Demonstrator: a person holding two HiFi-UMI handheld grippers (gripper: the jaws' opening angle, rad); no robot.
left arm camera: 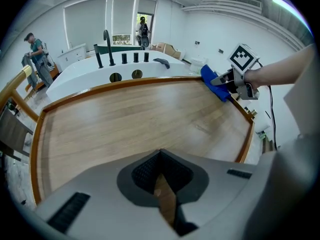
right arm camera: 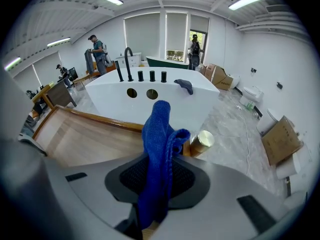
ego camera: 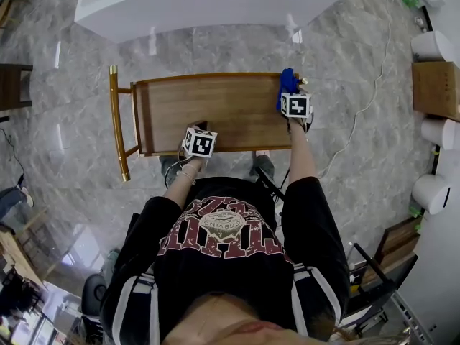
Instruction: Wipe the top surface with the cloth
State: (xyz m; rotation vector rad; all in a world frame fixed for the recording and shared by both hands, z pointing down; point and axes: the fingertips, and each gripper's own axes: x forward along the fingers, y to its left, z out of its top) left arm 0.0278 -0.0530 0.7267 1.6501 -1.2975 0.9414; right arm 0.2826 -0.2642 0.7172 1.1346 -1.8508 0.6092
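Note:
A wooden table top (ego camera: 208, 110) with a raised rim lies in front of me; it fills the left gripper view (left arm camera: 135, 119). My right gripper (ego camera: 291, 100) sits at the top's far right corner, shut on a blue cloth (ego camera: 287, 83). In the right gripper view the cloth (right arm camera: 159, 134) stands up out of the jaws of the right gripper (right arm camera: 161, 174), beside a brass corner knob (right arm camera: 202, 141). The left gripper view shows the right gripper (left arm camera: 227, 82) and cloth (left arm camera: 212, 80) over the right rim. My left gripper (ego camera: 200, 129) rests at the near edge, jaws together, holding nothing (left arm camera: 161, 156).
A white bathtub (ego camera: 144, 9) with black fittings stands just beyond the table. The table's gold handle bar (ego camera: 115, 121) runs along its left end. A cardboard box (ego camera: 435, 88) and white rolls (ego camera: 433, 46) are at the right, and a cable (ego camera: 363, 110) trails over the marble floor. People stand far back (right arm camera: 95, 51).

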